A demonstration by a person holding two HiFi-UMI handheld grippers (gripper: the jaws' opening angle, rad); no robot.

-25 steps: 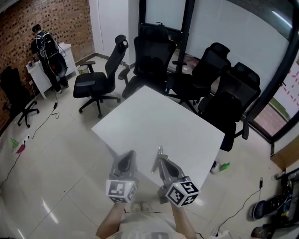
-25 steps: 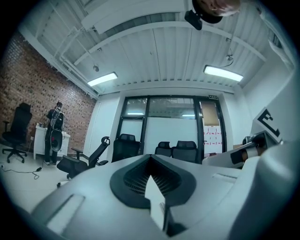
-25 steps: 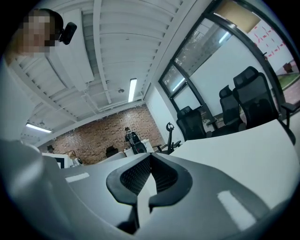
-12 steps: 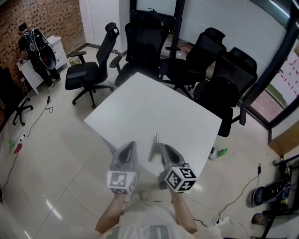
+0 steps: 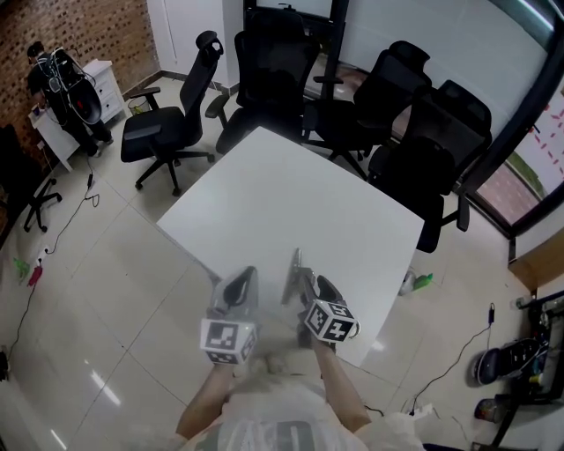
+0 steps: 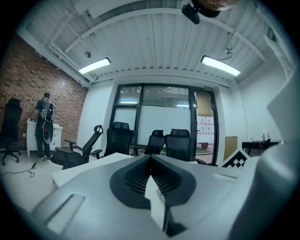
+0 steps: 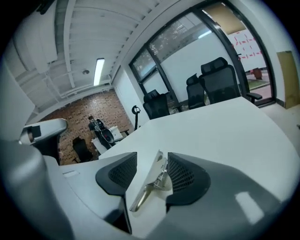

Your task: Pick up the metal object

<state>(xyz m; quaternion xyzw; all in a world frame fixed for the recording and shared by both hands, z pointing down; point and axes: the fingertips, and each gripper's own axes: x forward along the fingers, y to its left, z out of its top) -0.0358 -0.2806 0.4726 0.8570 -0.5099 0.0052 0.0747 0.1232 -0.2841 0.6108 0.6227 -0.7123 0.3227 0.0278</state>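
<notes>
One person stands at the far left of the room, against a brick wall and beside a low white cabinet. From there a pale, glossy tiled floor spreads towards us, with thin cables trailing across it.

Moving right, we see black office chairs ranged round the far edges of a square white tabletop, which sits cornerwise to us and is bare over most of its surface. Behind the chairs runs a glass partition in dark frames.

At the near corner of the tabletop we hold both tools side by side. The left hand-held gripper is clenched, its ribbed pads meeting at the tip with nothing between them.

Just beside it, the right hand-held gripper is opening. The metal object, a thin, flat silvery piece, stands between its jaws and pokes out beyond them over the tabletop's near corner. In the right gripper view it leans against the right-hand pad, while a clear gap separates it from the left-hand pad, so it is no longer squeezed.

Further right, a small green object lies on the floor just off the tabletop's right corner, and more cables curl across the tiles towards the right edge.
</notes>
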